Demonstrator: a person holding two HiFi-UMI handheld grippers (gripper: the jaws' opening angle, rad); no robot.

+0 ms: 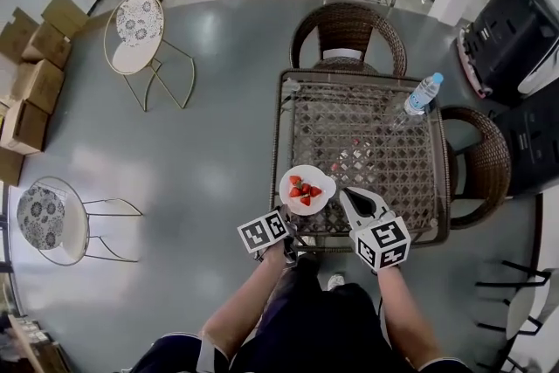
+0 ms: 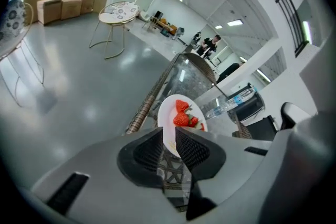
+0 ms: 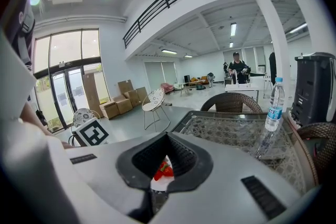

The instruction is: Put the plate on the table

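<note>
The plate [image 1: 306, 170] with the strawberries [image 1: 305, 190] on it is found over the near left part of the wicker table [image 1: 367, 135], close to the table's front edge. Whether it already rests on the glass top cannot be told. In the left gripper view, the plate [image 2: 167, 120] is clamped at its near rim by the left gripper [image 2: 169, 140], and both ribbed pads are pressed on the white edge. The strawberries [image 2: 181, 119] are seen just behind the jaws. In the head view the left gripper [image 1: 286, 218] is held at the lower left side of the plate. The right gripper [image 1: 348, 195] is placed just beside the plate's right rim. In the right gripper view, only a narrow gap is left between the jaws of the right gripper [image 3: 164, 162], and nothing is gripped. The strawberries [image 3: 163, 169] and a bit of the plate [image 3: 156, 181] are seen through this gap. A water bottle [image 1: 421, 96] is standing upright at the far right corner of the table.
</note>
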